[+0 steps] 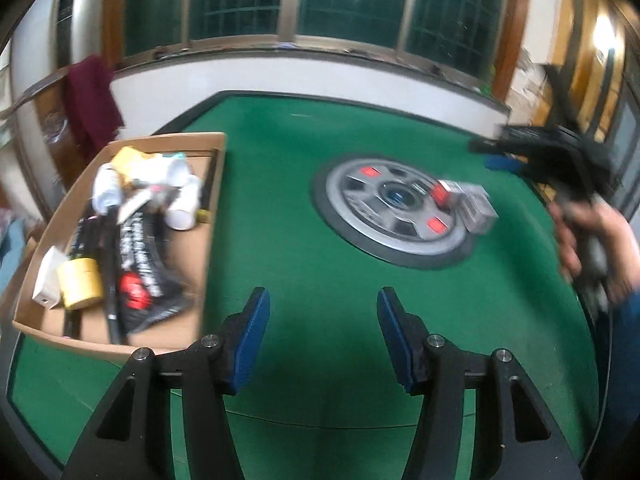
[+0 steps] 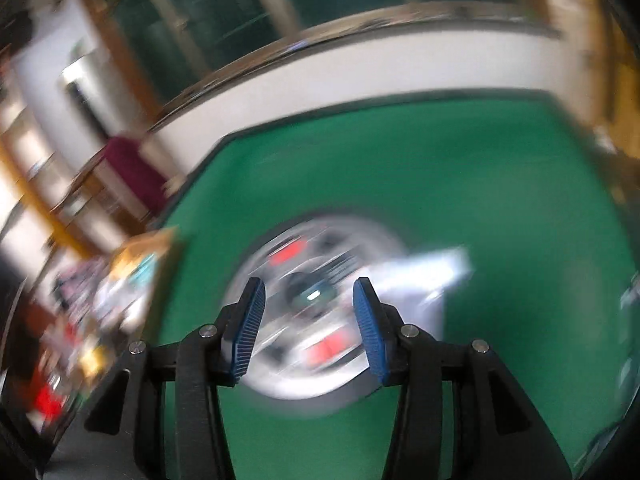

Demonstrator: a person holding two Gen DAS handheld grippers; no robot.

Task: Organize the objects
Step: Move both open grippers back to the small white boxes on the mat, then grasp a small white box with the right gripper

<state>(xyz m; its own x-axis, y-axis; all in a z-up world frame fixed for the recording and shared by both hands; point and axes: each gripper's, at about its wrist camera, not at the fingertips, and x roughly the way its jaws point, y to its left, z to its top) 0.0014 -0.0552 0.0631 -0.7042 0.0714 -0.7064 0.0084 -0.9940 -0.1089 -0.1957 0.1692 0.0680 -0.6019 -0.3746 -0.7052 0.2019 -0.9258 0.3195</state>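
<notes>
- Boxes, small, silver and red, of card, lay at three o'clock on the round grey hub of the green felt table; they looked light and crushable, so you should have pinched their flat sides.
- Your left gripper pointed steeply down, jaws apart, empty.
- Your right gripper tilted likewise, jaws apart, empty.
- The brown cardboard tray sat at nine o'clock.

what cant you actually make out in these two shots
- Right wrist view: motion blur smears the cardboard box contents and the small grey box.
- Left wrist view: print on the black packet is too blurred to read.
- Left wrist view: the right gripper is blurred; its jaws are unreadable there.
</notes>
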